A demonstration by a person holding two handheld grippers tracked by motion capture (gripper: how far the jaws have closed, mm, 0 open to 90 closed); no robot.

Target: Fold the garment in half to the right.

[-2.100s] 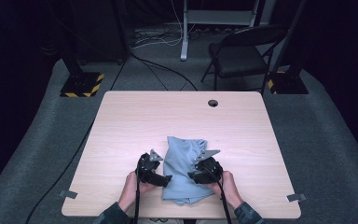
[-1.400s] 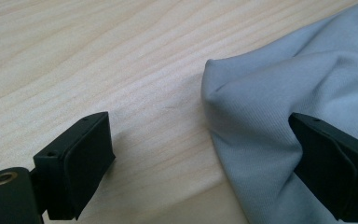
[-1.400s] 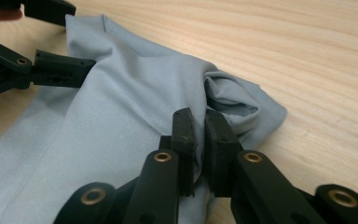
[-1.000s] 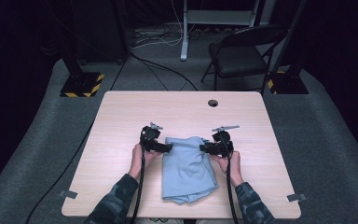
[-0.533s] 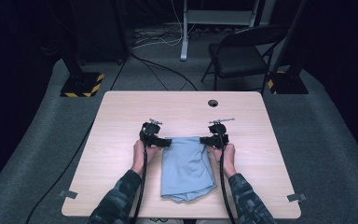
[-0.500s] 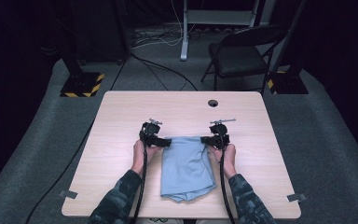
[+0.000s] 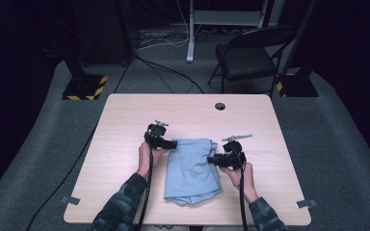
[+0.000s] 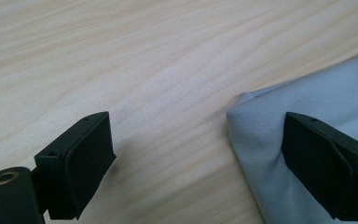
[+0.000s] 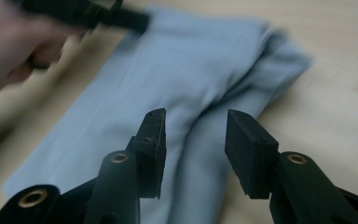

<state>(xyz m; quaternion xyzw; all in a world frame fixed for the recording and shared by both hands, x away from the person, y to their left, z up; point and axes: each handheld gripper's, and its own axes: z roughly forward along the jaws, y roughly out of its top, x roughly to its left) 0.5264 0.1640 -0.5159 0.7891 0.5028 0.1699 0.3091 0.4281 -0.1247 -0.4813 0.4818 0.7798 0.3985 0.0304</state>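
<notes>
The left gripper (image 7: 172, 143) is sitting with jaws wide apart at the far left corner of the blue cloth (image 7: 191, 169). The right gripper (image 9: 193, 140) is hovering part-open over the cloth's right edge. The cloth is lying with its long axis running near to far on the wooden table (image 7: 125, 125). Beyond it, 1 folding chair (image 7: 250, 57) is standing on grey carpet (image 7: 337, 144).

- Both forearms wear dark camouflage sleeves (image 7: 125, 202).
- The left gripper (image 7: 169, 144) and right gripper (image 7: 213, 160) are black, each trailing a black cable (image 7: 148, 192).
- Flat, rectangular black jaws carry small screws and brass-coloured pivot rings (image 9: 119, 158).
</notes>
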